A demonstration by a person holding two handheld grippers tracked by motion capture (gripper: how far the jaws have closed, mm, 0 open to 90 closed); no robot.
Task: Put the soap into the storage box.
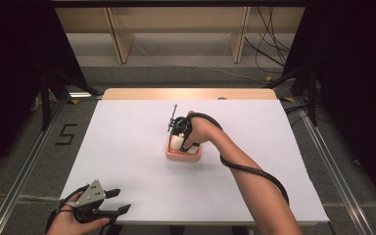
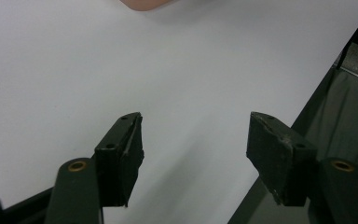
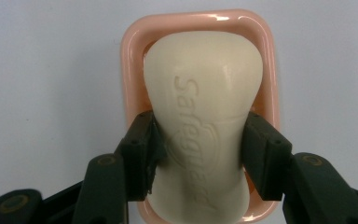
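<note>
- Pinching the cream soap bar [image 3: 200, 135] across its narrow waist, the right gripper [image 3: 199, 154] is pressing both pads against the sides.
- Running up the frame, away from the jaws, the bar's long axis is lining up with the pink dish [image 3: 131, 70] below it.
- Hovering at lower left of the high view, the left gripper [image 1: 108, 201] is holding its jaws wide, gripping nothing.
- Showing embossed lettering, the soap is looking smooth and slippery.

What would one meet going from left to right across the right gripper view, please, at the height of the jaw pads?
White table → left pad → soap bar → right pad → pink dish rim → white table again.
</note>
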